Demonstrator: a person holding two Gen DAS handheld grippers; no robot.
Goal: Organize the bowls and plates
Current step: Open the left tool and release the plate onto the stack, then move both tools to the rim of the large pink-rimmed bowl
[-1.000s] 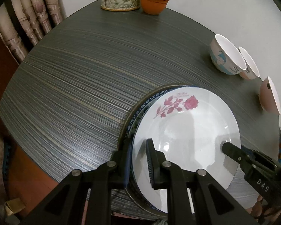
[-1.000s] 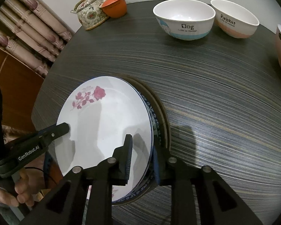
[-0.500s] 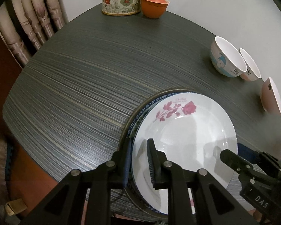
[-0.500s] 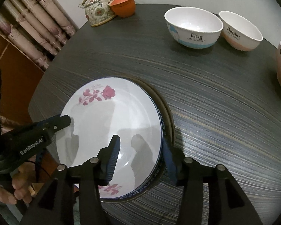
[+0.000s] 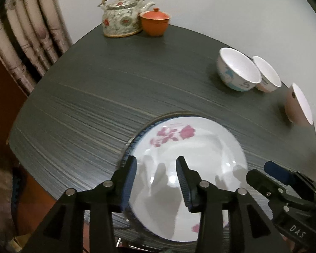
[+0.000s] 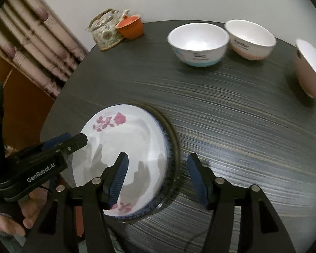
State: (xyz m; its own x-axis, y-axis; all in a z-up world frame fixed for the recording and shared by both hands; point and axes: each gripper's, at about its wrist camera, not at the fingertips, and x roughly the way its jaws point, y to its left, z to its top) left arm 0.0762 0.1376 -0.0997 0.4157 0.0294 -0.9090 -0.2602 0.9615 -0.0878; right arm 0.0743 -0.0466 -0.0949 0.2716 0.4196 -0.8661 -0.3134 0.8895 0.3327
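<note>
A white plate with pink flowers (image 5: 189, 164) (image 6: 124, 145) tops a stack of plates near the table's front edge; a blue-patterned rim (image 6: 168, 147) shows beneath it. My left gripper (image 5: 155, 172) is open above the plate's near left part, holding nothing. My right gripper (image 6: 157, 168) is open over the stack's right rim, also holding nothing. Three bowls stand at the far right: one with a blue band (image 5: 238, 72) (image 6: 198, 44), one with a pink band (image 5: 267, 74) (image 6: 250, 39), and a pink one (image 5: 298, 103) (image 6: 311, 67).
A patterned teapot (image 5: 121, 15) (image 6: 105, 30) and an orange lidded cup (image 5: 154, 22) (image 6: 130, 26) stand at the table's far edge. Curtains (image 5: 27, 40) hang at the left. A hand (image 6: 12, 217) holds the left gripper off the table's near left edge (image 5: 52, 191).
Both grippers let go of the flowered plate and opened, the right first, then the left. Both have pulled back and up from the stack, which now lies flat.
</note>
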